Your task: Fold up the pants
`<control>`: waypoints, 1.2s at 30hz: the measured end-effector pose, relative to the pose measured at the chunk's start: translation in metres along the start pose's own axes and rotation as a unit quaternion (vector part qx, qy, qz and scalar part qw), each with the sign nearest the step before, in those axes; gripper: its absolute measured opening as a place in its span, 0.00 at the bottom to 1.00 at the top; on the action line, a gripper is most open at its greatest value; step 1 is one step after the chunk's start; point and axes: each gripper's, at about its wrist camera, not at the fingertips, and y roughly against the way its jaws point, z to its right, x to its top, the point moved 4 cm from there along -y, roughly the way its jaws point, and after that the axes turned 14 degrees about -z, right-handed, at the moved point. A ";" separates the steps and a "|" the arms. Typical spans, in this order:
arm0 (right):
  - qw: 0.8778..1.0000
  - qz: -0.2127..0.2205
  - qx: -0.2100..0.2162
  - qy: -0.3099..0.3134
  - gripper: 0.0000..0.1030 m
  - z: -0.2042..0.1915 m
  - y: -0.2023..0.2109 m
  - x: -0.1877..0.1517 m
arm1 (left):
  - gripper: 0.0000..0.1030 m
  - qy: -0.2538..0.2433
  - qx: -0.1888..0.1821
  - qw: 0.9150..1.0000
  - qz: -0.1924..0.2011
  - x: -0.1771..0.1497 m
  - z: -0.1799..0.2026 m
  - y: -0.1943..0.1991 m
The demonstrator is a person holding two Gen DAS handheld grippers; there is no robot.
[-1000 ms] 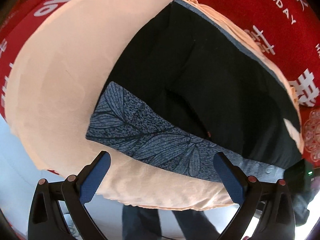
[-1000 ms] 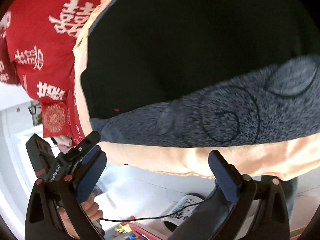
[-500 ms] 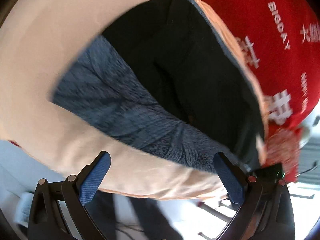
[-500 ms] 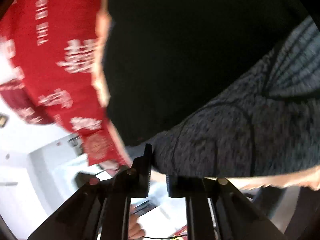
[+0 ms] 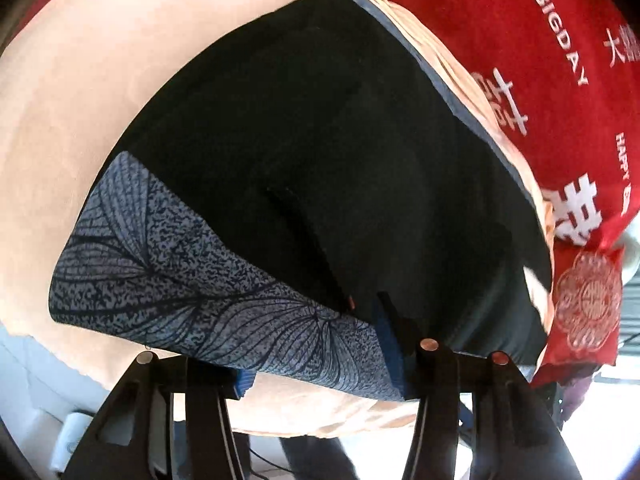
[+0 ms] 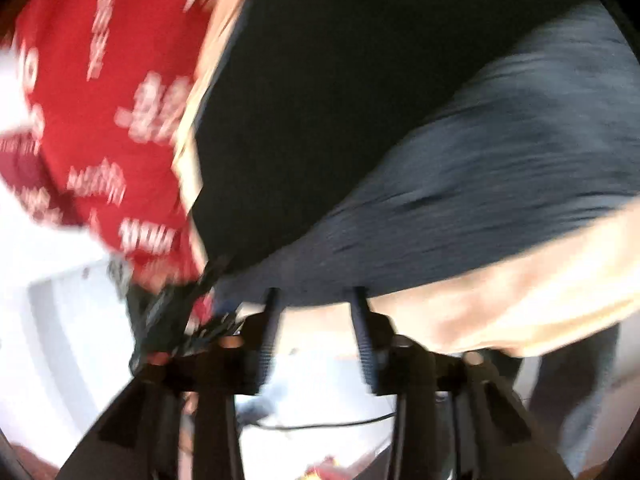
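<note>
Black pants [image 5: 320, 140] with a blue-grey leaf-patterned band [image 5: 180, 280] lie flat on a peach cloth [image 5: 100, 100]. My left gripper [image 5: 316, 344] is at the band's near edge with its jaws closing. One blue pad [image 5: 245, 386] is tucked under the band and the other pad [image 5: 386, 340] stands on top, a wide gap still between them. In the blurred right wrist view, my right gripper [image 6: 315, 292] sits at the near edge of the band [image 6: 500, 180] by the pants' corner. Its jaws are opening, the fingers are apart, and nothing is pinched.
A red blanket [image 5: 520, 60] with white lettering lies beyond the pants and hangs over the far side [image 6: 120, 100]. The peach cloth's edge [image 6: 500, 292] drops off just below both grippers. A person's dark trouser legs [image 5: 312, 452] stand below that edge.
The left jaws went from wide open to half closed around the band's edge. The right jaws snapped shut half a second ago and have parted again while that camera swung sideways.
</note>
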 end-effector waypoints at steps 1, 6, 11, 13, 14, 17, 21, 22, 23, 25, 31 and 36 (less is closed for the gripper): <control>1.000 0.011 -0.002 -0.009 0.44 0.010 0.010 -0.001 | 0.51 -0.002 0.002 1.000 -0.004 0.002 0.002 -0.001; 0.998 0.056 -0.011 -0.038 0.44 0.041 0.043 -0.008 | 0.51 -0.015 0.016 1.000 -0.006 -0.002 -0.001 0.001; 0.991 0.103 0.043 -0.074 0.44 0.068 0.065 -0.002 | 0.51 -0.020 0.020 1.000 -0.001 0.001 0.003 -0.001; 0.988 0.102 0.075 -0.084 0.43 0.066 0.062 0.002 | 0.34 -0.017 0.024 1.000 0.002 0.000 0.000 0.000; 0.986 0.104 0.100 -0.087 0.36 0.066 0.065 0.001 | 0.28 -0.013 0.025 1.000 -0.001 -0.001 -0.003 0.001; 0.979 0.108 0.139 -0.104 0.08 0.059 0.076 0.004 | 0.25 0.017 0.008 1.000 -0.003 -0.002 -0.009 0.007; 0.983 0.102 0.122 -0.088 0.04 0.039 0.095 0.019 | 0.21 0.023 0.030 0.999 0.005 0.000 0.000 0.011; 0.986 0.094 0.107 -0.086 0.04 0.037 0.097 0.022 | 0.21 0.034 0.038 0.999 0.003 -0.001 -0.002 0.008; 0.990 0.078 0.078 -0.084 0.05 0.037 0.096 0.029 | 0.21 0.043 0.042 0.998 0.002 -0.001 -0.003 0.006; 0.993 0.042 0.054 -0.094 0.13 0.040 0.089 0.031 | 0.21 0.063 0.038 0.997 0.004 -0.003 -0.008 0.002; 0.995 0.023 0.014 -0.094 0.48 0.053 0.094 0.010 | 0.22 0.062 0.055 0.997 0.003 -0.004 -0.006 -0.001; 0.991 0.043 0.046 -0.122 0.48 0.072 0.085 0.022 | 0.24 0.052 0.060 0.997 -0.001 -0.004 -0.001 -0.004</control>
